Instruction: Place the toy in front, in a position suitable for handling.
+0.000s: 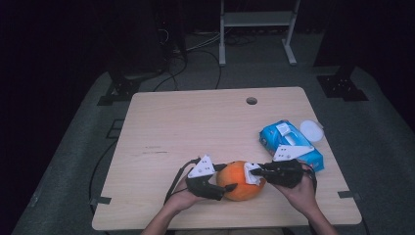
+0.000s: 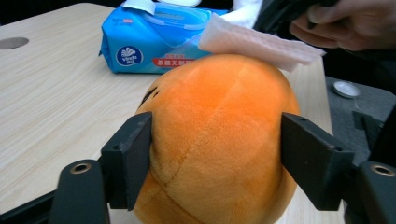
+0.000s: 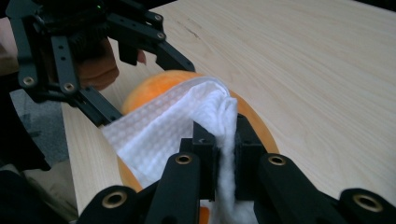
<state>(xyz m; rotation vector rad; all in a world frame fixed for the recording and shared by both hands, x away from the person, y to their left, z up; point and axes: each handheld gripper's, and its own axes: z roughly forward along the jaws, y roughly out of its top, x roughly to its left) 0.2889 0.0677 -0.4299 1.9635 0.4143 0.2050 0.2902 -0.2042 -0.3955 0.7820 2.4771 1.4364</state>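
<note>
Wipe (image 3: 187, 126) texture — right gripper view.

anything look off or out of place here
Nothing stands out. The left tongs clamp the orange plush toy while the right tongs press a white wipe on it; the wipes pack sits intact nearby.

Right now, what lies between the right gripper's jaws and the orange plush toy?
A white wipe: the right gripper pinches it, and it drapes over the orange plush toy, seen in the right gripper view.
</note>
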